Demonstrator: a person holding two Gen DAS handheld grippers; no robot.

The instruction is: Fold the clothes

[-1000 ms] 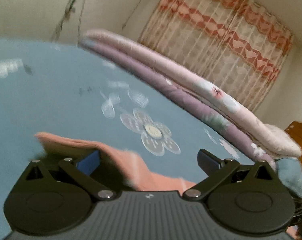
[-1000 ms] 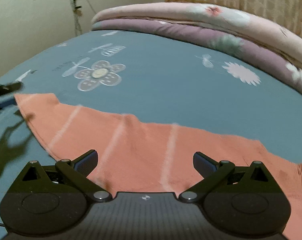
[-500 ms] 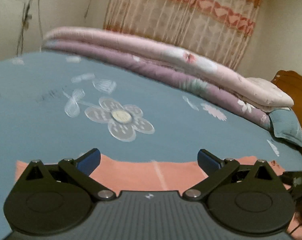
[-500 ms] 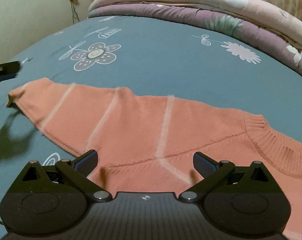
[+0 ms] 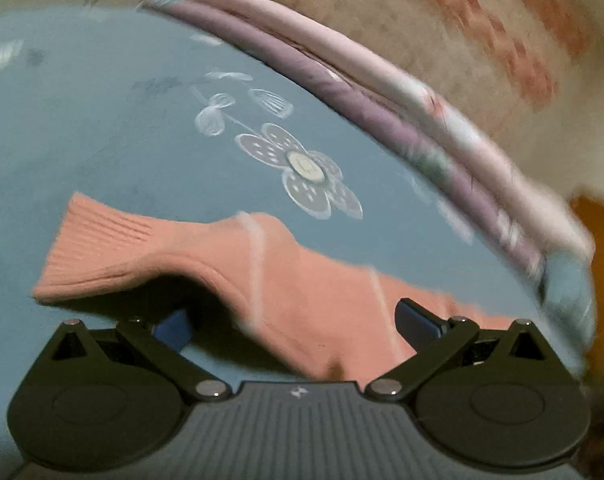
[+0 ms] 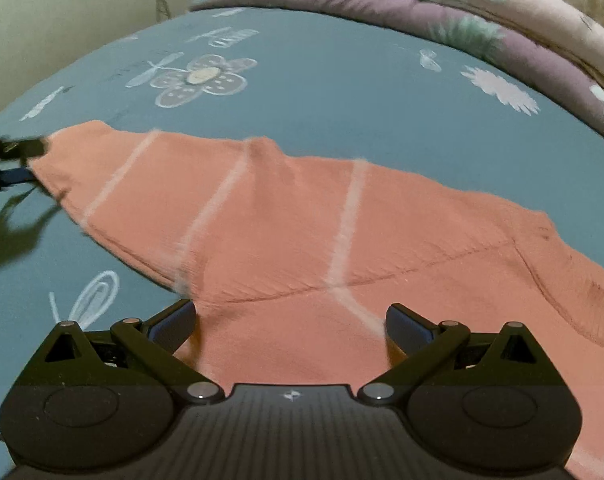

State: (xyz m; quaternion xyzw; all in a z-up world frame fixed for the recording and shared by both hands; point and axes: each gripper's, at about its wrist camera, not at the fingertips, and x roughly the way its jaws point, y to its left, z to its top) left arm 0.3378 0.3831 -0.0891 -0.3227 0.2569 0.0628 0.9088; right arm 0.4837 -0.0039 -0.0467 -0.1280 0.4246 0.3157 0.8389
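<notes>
An orange sweater (image 6: 309, 240) with pale stripes lies spread on the blue flowered bedsheet (image 6: 341, 100). My right gripper (image 6: 290, 322) is open low over its body, near the armpit seam, with fabric between the fingers. One sleeve runs left to a cuff, where the left gripper (image 6: 6, 160) shows at the frame edge. In the left wrist view the sleeve (image 5: 302, 288) and its ribbed cuff (image 5: 94, 248) lie just ahead. My left gripper (image 5: 296, 326) is open, with the sleeve lying across the gap. The sleeve is humped up over the left finger (image 5: 174, 328).
Folded pink and purple quilts (image 6: 461, 8) lie stacked along the far side of the bed. A blue pillow (image 5: 569, 280) and brown wooden furniture (image 5: 597, 232) are at the right. Behind them hang a striped curtain (image 5: 501, 32) and a bare wall (image 6: 62, 12). Bare sheet (image 5: 102, 120) surrounds the sweater.
The left wrist view has swung and tilted, and the left gripper now sits close at the sleeve cuff. The sleeve has humped slightly. Both grippers stay open.
</notes>
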